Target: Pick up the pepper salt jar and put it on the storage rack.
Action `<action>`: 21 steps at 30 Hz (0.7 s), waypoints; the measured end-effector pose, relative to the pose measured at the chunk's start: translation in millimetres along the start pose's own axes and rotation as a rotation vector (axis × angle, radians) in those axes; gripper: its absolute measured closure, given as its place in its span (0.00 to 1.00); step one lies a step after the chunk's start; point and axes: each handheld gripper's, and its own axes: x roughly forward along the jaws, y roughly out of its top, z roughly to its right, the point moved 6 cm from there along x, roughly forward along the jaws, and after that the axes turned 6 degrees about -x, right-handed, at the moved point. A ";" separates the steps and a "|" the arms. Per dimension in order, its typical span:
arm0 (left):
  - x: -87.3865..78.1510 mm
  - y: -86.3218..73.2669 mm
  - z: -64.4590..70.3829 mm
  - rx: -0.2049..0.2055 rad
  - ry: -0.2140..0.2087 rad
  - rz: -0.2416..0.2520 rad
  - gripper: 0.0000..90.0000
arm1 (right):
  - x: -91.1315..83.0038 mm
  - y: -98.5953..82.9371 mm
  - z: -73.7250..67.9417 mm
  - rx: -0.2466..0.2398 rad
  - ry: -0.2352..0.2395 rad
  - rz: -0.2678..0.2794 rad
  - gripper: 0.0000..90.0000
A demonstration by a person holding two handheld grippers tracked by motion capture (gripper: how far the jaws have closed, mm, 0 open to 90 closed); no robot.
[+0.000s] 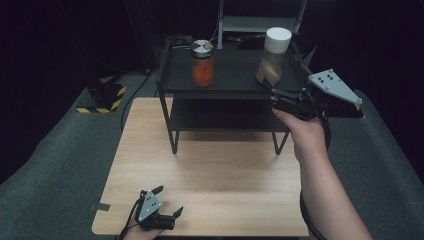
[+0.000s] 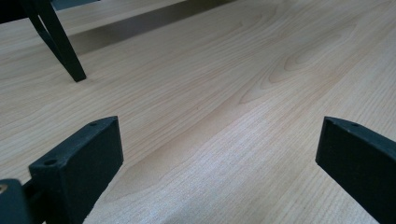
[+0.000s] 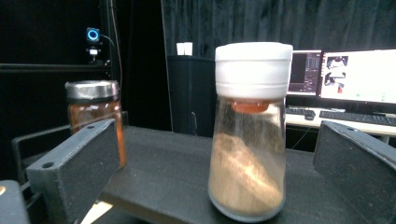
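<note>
While the right gripper [image 1: 274, 89] is hanging at the front edge of the black shelf [image 1: 235, 82], seen from the high view, its jaws are standing spread and pointing at the white-capped jar [image 1: 272, 56] on the shelf's top right; an orange-filled jar [image 1: 202, 63] is standing well apart on the shelf's left. The left gripper [image 1: 167, 200] is resting, jaws apart, on the wooden table [image 1: 210, 165] well in front of the shelf.

Left gripper view: jaws spread over bare table, a shelf leg [image 2: 58, 42] beyond.

Right gripper view: the white-capped jar [image 3: 250, 140] is standing upright between the open jaws, untouched, powder banked to one side. Advice: be pushing in level until the glass body sits centred, then closing below the cap, keeping clear of the orange-filled jar [image 3: 95, 116].
</note>
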 end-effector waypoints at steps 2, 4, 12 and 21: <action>0.0 0.0 -0.1 -0.001 0.000 0.000 0.01 | -4.7 -4.1 -0.4 -0.008 0.005 0.003 0.00; 0.1 0.1 -0.2 0.000 0.000 -0.001 0.01 | -9.8 -9.4 -1.1 -0.005 0.009 0.001 0.00; 0.6 0.5 1.1 0.010 0.002 -0.003 0.01 | -27.9 -33.3 -5.4 -0.017 0.022 -0.021 0.00; 0.4 0.3 1.1 0.008 0.002 -0.002 0.01 | -47.4 -54.7 -12.3 -0.042 0.040 -0.039 0.00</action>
